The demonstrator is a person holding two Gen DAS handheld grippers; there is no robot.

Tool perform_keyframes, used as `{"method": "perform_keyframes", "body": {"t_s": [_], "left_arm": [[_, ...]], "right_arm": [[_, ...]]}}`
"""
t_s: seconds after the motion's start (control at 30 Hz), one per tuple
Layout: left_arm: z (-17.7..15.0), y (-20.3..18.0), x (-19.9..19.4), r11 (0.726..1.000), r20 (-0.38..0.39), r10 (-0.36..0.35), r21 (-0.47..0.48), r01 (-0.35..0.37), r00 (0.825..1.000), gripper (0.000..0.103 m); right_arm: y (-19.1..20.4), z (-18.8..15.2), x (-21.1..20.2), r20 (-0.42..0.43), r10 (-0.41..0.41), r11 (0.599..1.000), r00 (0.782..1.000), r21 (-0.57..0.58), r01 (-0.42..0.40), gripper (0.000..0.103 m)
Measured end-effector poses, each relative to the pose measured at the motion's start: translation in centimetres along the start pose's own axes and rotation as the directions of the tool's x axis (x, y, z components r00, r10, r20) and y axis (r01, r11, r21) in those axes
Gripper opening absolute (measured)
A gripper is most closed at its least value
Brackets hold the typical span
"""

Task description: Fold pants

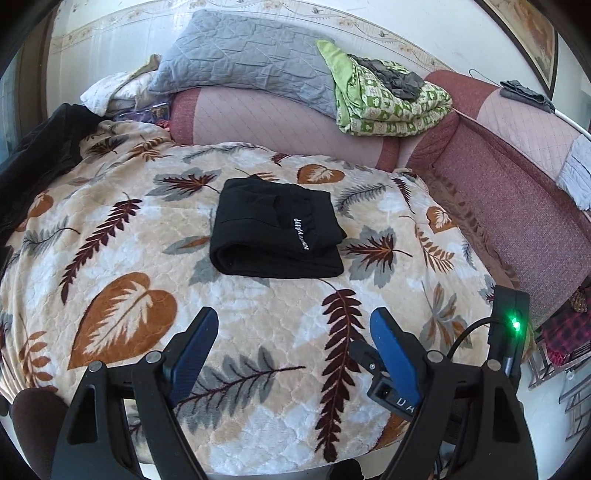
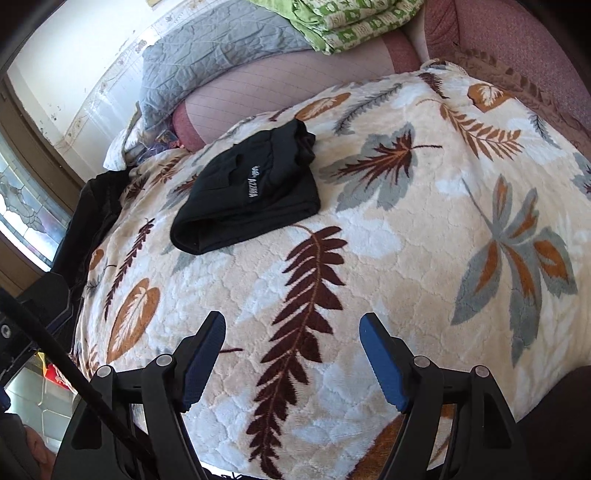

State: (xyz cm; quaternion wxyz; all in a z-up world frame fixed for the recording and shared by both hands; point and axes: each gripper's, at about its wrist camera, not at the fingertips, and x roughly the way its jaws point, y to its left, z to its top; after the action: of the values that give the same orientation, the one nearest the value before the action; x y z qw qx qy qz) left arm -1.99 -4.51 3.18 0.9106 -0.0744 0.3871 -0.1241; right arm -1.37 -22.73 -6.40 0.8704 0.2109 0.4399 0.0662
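Folded black pants [image 1: 275,236] flat on leaf-print blanket [image 1: 258,332], rolled fold edge nearest. Left gripper [image 1: 293,321] and right gripper [image 2: 293,325] spread wide, holding nothing.

Bright daylight fills both views, washing out the wall [image 1: 424,33] toward twelve o'clock and the window [image 2: 26,210] at nine o'clock. Fisheye bending bulges the blanket [image 1: 258,350] and darkens the corners. The pants [image 1: 275,230] show little detail; focus is sharp.
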Motion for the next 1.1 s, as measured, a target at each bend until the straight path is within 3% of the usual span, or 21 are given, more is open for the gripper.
{"method": "perform_keyframes", "body": {"t_s": [0.4,0.73,0.87,1.1], "left_arm": [[0.1,-2.2,2.7,0.999,-0.058,-0.034,0.016,0.035,0.998,0.084],[-0.2,-2.7,3.9,0.999,-0.088,-0.051,0.005,0.051,0.995,0.084],[-0.7,-1.4,3.6,0.999,-0.092,-0.042,-0.008,0.041,0.995,0.084],[-1.2,1.7,2.6,0.996,-0.088,-0.058,-0.080,0.051,0.994,0.084]], "right_arm": [[-3.8,-0.7,0.2,-0.025,-0.061,0.995,0.998,0.081,0.062,0.080],[-4.7,-1.0,-0.4,-0.028,-0.099,0.992,0.995,0.072,0.101,0.081],[-4.7,-1.3,0.3,-0.037,-0.102,0.989,0.994,0.101,0.105,0.081],[-1.9,-1.9,0.9,-0.047,-0.108,0.993,0.993,0.033,0.109,0.082]]}}
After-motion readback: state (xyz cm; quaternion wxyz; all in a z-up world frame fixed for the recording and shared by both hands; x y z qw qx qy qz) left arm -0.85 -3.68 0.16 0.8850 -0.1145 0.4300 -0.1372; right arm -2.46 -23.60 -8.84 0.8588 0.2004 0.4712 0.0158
